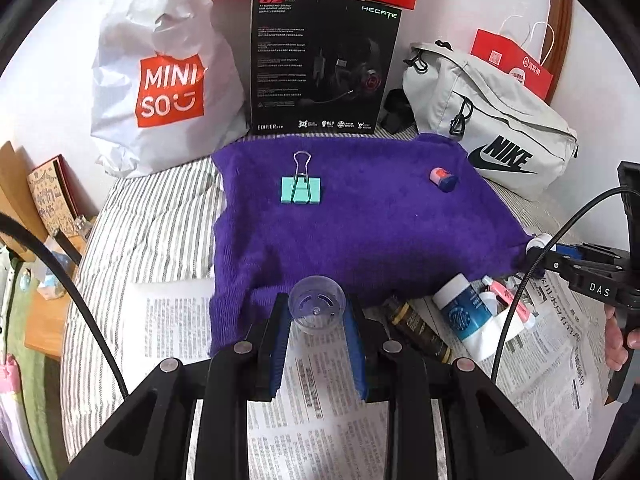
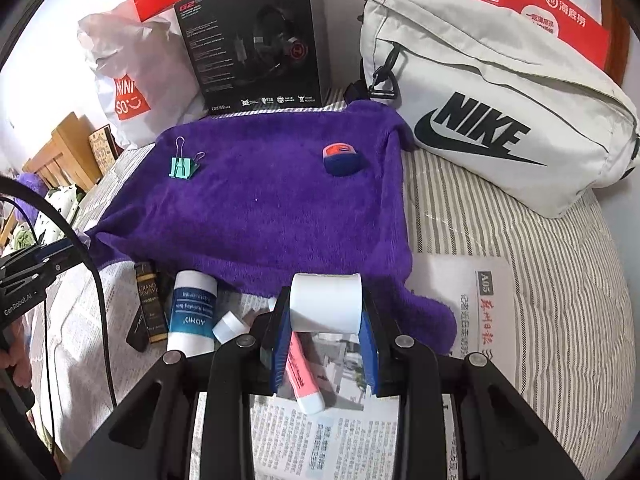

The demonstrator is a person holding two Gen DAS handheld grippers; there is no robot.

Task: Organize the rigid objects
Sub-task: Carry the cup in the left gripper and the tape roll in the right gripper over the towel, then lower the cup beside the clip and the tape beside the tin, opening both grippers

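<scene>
Both grippers loaded, carrying to the purple fleece cloth (image 1: pixel 360 216)

My left gripper (image 1: pixel 318 322) grips a clear plastic cup (image 1: pixel 317 308), my right gripper (image 2: pixel 326 320) a white plastic cylinder (image 2: pixel 326 302); next I set them down toward twelve o'clock.

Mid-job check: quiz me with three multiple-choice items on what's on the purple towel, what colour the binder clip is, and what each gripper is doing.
1. How many items lie on the purple towel?
A. two B. four C. none

2. The binder clip is:
A. red B. mint green C. black

3. The right gripper is:
A. open over the towel B. shut on a white cylinder C. out of view

Key: 1 A, only the clip and a small pink-and-blue item lie there. 2 B, its body is mint. 3 B, the jaws squeeze the cylinder; the left gripper holds a clear cup.
</scene>
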